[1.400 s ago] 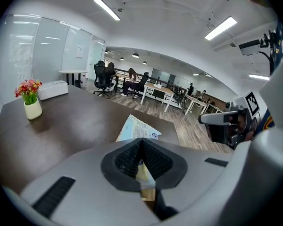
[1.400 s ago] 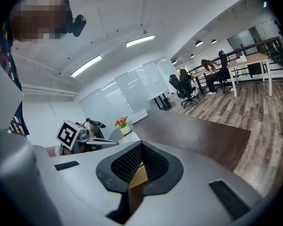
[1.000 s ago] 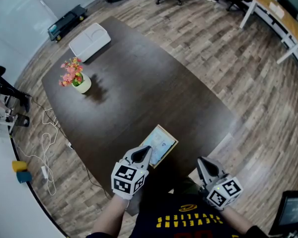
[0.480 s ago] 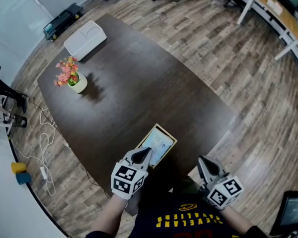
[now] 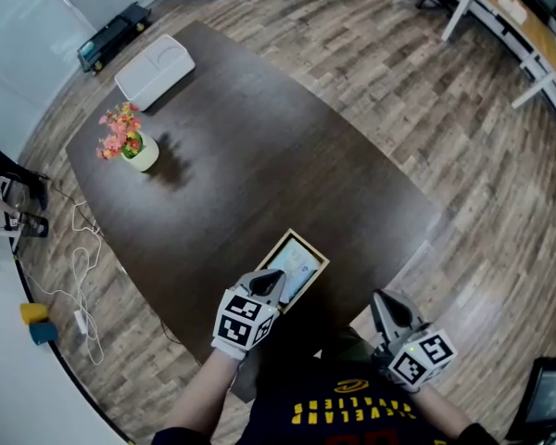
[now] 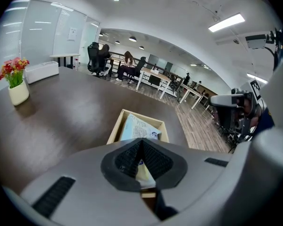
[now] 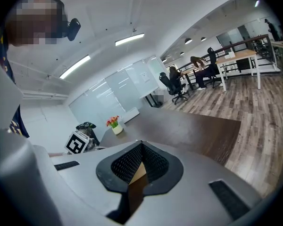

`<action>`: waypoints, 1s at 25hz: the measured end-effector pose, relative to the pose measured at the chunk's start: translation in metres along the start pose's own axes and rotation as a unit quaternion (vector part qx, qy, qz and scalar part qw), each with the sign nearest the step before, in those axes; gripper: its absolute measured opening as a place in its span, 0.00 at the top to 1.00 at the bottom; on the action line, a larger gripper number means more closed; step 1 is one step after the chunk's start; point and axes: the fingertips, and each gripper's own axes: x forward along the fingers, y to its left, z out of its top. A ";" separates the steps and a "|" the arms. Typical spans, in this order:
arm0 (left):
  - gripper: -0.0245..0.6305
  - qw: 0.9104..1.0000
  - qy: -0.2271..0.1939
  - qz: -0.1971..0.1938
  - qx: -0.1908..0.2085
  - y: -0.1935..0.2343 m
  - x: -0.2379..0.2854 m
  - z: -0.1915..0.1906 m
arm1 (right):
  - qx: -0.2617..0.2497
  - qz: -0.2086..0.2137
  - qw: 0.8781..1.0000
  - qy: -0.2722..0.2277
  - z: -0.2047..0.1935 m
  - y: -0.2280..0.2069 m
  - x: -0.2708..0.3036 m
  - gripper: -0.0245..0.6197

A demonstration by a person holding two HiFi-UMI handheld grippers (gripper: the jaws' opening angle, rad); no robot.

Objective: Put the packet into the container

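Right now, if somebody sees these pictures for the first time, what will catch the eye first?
The wooden container with a pale packet lying in it, at the near edge of the dark table, draws the eye first; the left hand-held gripper, jaws shut, is right at its near end. Next come the pink flowers in a pale pot on the table's left side and the white box at the far end.
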 end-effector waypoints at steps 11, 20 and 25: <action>0.96 0.999 0.016 0.025 -0.020 0.009 0.011 -0.009 | -0.006 -0.001 1.000 0.000 0.002 0.002 0.002 0.96; 0.61 0.998 -0.039 0.042 -0.018 -0.006 -0.005 0.004 | -0.021 0.002 1.000 -0.011 0.009 0.013 -0.003 0.96; 0.59 0.995 -0.080 0.047 -0.027 -0.019 -0.031 0.016 | -0.039 0.006 0.999 -0.019 0.012 0.025 -0.010 0.96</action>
